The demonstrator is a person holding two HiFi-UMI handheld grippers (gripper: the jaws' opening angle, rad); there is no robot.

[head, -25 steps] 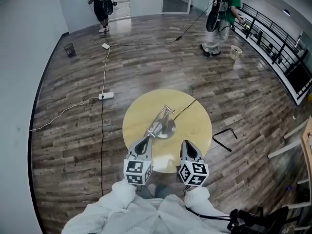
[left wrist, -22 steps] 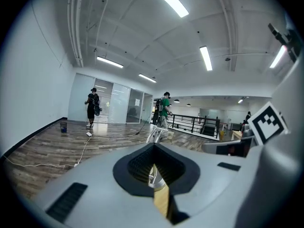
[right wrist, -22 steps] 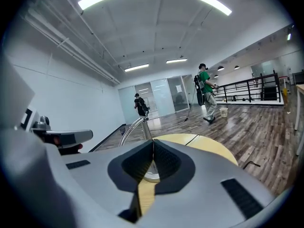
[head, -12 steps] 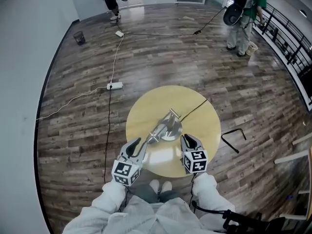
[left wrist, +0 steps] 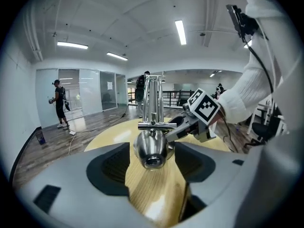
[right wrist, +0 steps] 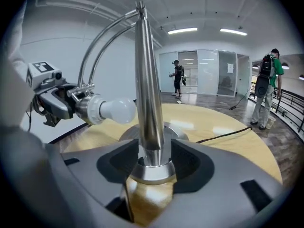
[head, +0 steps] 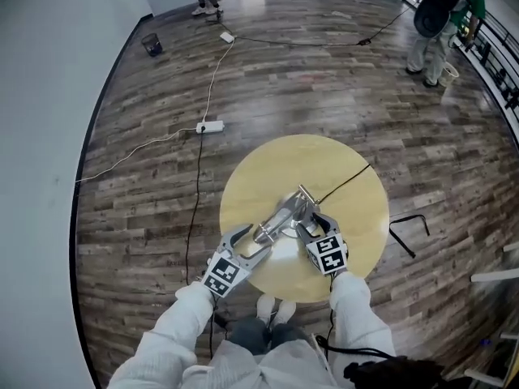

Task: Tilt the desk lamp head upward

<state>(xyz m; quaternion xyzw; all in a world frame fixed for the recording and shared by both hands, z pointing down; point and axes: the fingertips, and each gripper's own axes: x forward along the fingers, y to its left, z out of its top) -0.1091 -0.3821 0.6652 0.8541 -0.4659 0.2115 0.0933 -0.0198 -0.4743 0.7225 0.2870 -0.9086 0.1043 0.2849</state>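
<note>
at the middle of the round worktop (head: 324,164) stands the chrome desk lamp (head: 280,217), with one of our tools at each end of it. the left gripper (head: 253,243) has the lamp head (left wrist: 151,148) between its jaws, which are opening and do not press on it. the right gripper (head: 308,227) straddles the post (right wrist: 147,103) just above the base (right wrist: 175,133); its jaws are opening too, with the post between them but not clamped.

we judge the lamp stiff and slick: polished metal gives the pads little bite. the hold belongs on the metal socket, well back from the white bulb (right wrist: 116,109), which looks fragile. the joints likely resist, so the base may slide or tip on the smooth wood unless we steady the post low down.

the right gripper view shows the bulb and the curved rods that carry the head. the left gripper view shows neither the bulb nor those curves, only the socket's rear end, sitting centred between its jaws. the head view alone gives the whole layout, with the cord (head: 349,183) trailing toward the far edge, but the head is too small there to read its tilt.
</note>
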